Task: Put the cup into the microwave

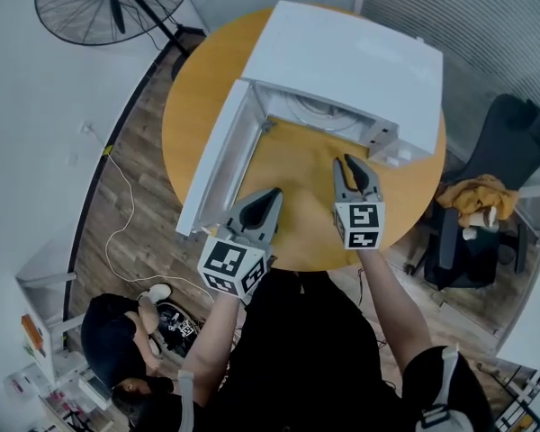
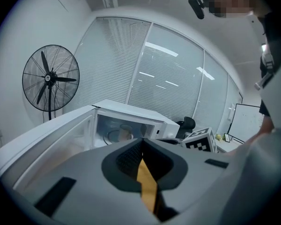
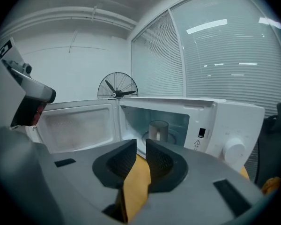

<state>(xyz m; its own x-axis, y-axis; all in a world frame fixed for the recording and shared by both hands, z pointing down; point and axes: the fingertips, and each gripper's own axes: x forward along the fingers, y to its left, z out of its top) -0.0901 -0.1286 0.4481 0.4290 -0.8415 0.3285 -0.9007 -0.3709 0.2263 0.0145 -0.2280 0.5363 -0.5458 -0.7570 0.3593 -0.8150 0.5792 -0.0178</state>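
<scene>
Nearest, the left claw (image 1: 270, 196) is pressed together and empty, over the round wooden tabletop (image 1: 306, 187). Just right of it, the right claw (image 1: 353, 165) stands spread, with nothing between its jaws. Beyond both is the white microwave (image 1: 342, 61), its door (image 1: 218, 156) swung open to the left. The cup (image 3: 158, 130) stands upright inside.

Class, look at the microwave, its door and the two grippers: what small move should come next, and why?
Probably swing the left gripper to the open door and push it toward shut: the cup already stands inside the microwave, and the right gripper holds nothing, like the left.
</scene>
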